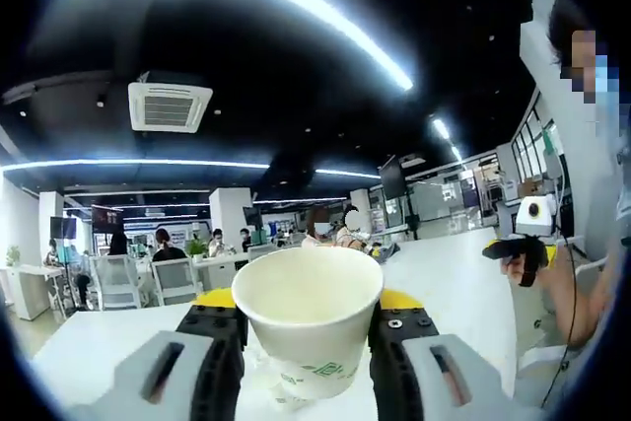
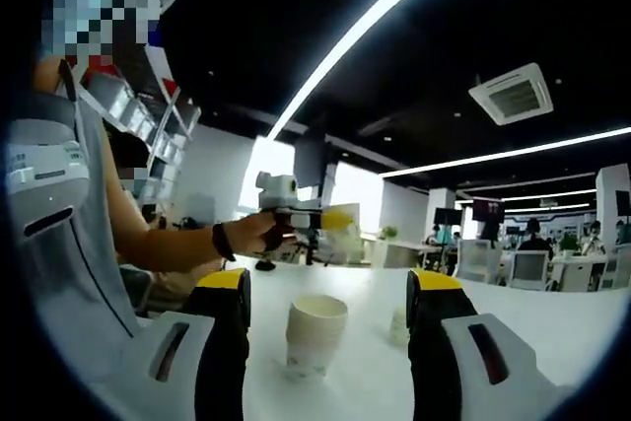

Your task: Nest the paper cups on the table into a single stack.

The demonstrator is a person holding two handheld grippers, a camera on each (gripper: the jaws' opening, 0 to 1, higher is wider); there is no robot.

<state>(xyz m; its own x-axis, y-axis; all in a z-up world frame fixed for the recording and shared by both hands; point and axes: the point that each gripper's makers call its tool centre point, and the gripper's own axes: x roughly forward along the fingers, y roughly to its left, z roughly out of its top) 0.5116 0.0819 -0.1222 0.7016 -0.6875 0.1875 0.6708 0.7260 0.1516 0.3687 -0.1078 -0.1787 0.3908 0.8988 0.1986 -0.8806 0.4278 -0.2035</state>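
One paper cup [image 1: 309, 317] sits clenched between the left gripper [image 1: 309, 342] jaws, its base cut off. Right gripper [image 2: 328, 342] stands released around a nested cup stack [image 2: 314, 334] on the white table [image 2: 552, 317].

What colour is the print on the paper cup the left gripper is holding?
Green print on a white paper cup, clearest in the left gripper view, low on the cup's side.
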